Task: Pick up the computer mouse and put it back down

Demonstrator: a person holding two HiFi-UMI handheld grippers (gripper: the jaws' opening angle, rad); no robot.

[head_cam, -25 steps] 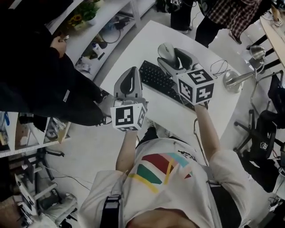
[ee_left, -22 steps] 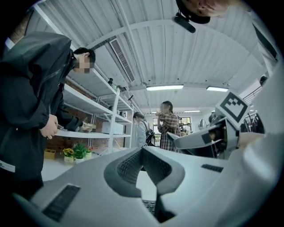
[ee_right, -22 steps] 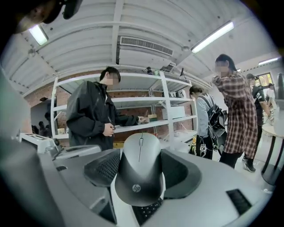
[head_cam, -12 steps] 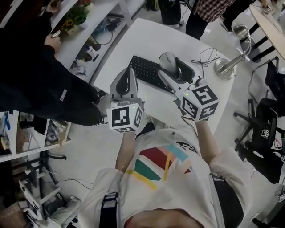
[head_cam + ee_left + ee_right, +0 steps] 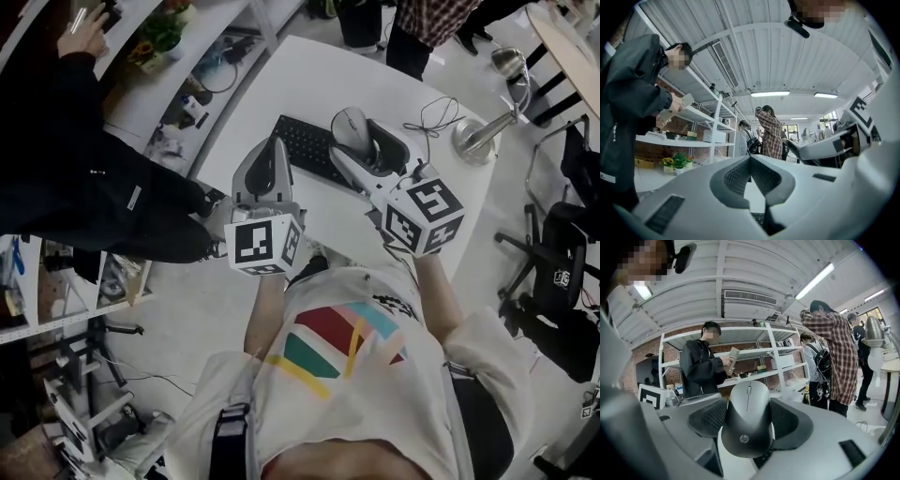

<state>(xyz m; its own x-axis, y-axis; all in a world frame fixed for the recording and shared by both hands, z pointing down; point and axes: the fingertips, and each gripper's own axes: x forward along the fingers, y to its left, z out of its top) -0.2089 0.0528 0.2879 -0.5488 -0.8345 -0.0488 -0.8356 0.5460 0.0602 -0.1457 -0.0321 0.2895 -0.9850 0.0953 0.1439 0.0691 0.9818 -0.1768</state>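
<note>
Over one white table (image 5: 309, 84), right tool (image 5: 361, 141) clamps one mouse (image 5: 351, 122); left tool (image 5: 274, 150) pinched together, empty.

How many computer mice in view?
1. The grey mouse sits clamped in the right gripper, over the white desk by the keyboard. Cluttered shelves could hide more.

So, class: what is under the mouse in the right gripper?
Under the mouse, gripped by the right gripper, a strip of white table and black keyboard keys show. The rest below is covered by the mouse and jaws.
</note>
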